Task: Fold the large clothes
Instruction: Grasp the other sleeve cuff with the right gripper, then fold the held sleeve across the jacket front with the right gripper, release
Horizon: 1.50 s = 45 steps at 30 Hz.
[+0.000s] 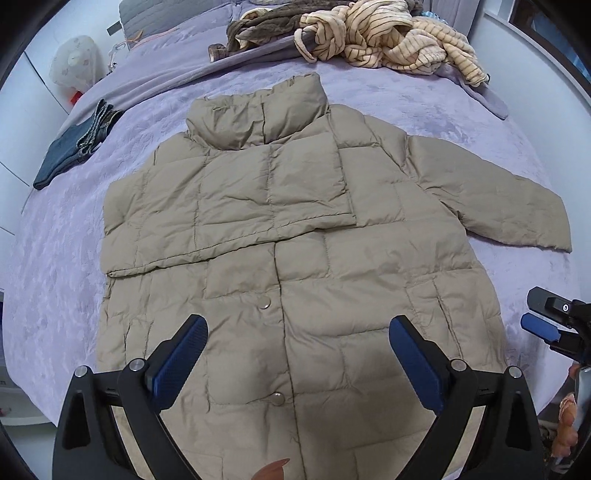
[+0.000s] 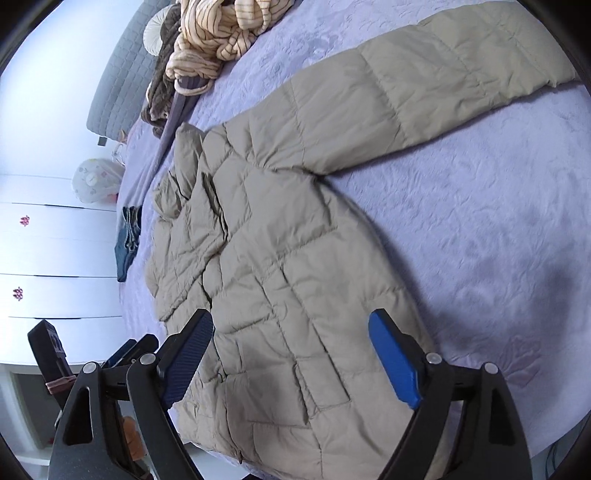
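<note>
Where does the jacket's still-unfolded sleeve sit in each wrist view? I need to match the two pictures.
Left wrist: the sleeve lies flat at right of centre, reaching toward the right edge.
Right wrist: the sleeve runs across the top, up to the upper right corner.
Shared landmark: the striped pile at the bed's far end; also the jeans.

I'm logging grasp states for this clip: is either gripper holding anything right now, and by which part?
Nothing is held. The left gripper and right gripper both have open jaws above the beige puffer jacket.
</note>
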Each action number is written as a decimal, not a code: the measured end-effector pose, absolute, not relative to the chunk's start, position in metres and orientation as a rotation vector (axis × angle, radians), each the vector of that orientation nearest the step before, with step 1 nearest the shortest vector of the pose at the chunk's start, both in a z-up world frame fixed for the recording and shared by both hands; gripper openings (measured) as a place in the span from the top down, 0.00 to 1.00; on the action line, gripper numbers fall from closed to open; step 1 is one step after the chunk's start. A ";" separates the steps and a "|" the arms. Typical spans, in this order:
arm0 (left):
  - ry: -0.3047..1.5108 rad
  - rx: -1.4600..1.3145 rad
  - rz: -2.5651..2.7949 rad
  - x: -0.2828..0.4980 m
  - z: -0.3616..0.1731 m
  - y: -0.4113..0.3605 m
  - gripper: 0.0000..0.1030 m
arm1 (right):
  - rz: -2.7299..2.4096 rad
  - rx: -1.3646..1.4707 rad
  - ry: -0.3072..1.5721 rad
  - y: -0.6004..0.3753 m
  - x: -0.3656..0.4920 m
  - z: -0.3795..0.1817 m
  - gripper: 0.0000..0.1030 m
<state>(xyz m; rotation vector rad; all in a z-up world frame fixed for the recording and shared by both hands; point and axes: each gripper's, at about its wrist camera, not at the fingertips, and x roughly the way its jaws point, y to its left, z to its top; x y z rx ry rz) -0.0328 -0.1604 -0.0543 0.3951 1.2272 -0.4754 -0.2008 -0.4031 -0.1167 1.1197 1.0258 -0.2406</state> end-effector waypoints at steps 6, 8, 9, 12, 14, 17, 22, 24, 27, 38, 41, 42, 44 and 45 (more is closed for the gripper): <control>1.237 0.421 -0.469 -0.033 -0.050 -0.187 0.04 | -0.236 1.168 0.960 -0.439 -0.206 -0.124 0.00; 1.236 0.431 -0.470 -0.032 -0.049 -0.196 0.04 | -0.236 1.184 0.935 -0.452 -0.207 -0.128 0.00; 1.239 0.433 -0.470 -0.032 -0.049 -0.201 0.04 | -0.241 1.190 0.924 -0.457 -0.208 -0.130 0.00; 1.252 0.435 -0.479 -0.030 -0.048 -0.214 0.04 | -0.259 1.265 0.887 -0.479 -0.213 -0.138 0.00; 1.249 0.453 -0.471 -0.027 -0.048 -0.224 0.04 | -0.280 1.305 0.853 -0.493 -0.220 -0.142 0.00; 1.263 0.471 -0.481 -0.024 -0.050 -0.238 0.04 | -0.351 1.352 0.786 -0.525 -0.235 -0.152 0.00; 1.295 0.504 -0.531 -0.025 -0.056 -0.258 0.04 | -0.500 1.490 0.617 -0.576 -0.271 -0.179 0.00; 1.304 0.506 -0.521 -0.024 -0.059 -0.262 0.04 | -0.579 1.541 0.523 -0.593 -0.288 -0.190 0.00; 1.325 0.486 -0.509 -0.020 -0.063 -0.267 0.04 | -0.633 1.637 0.432 -0.611 -0.303 -0.208 0.00; 1.303 0.498 -0.512 -0.015 -0.065 -0.274 0.04 | -0.419 1.887 0.074 -0.639 -0.283 -0.231 0.03; 1.295 0.477 -0.507 -0.011 -0.063 -0.268 0.04 | -0.387 1.928 0.069 -0.637 -0.274 -0.234 0.51; 1.295 0.467 -0.504 -0.008 -0.063 -0.264 0.04 | -0.361 1.946 0.065 -0.636 -0.271 -0.236 0.65; 1.299 0.445 -0.493 -0.003 -0.064 -0.256 0.04 | -0.327 1.977 0.032 -0.634 -0.265 -0.241 0.88; 1.299 0.434 -0.486 0.000 -0.064 -0.251 0.04 | -0.323 1.980 0.015 -0.633 -0.263 -0.240 0.89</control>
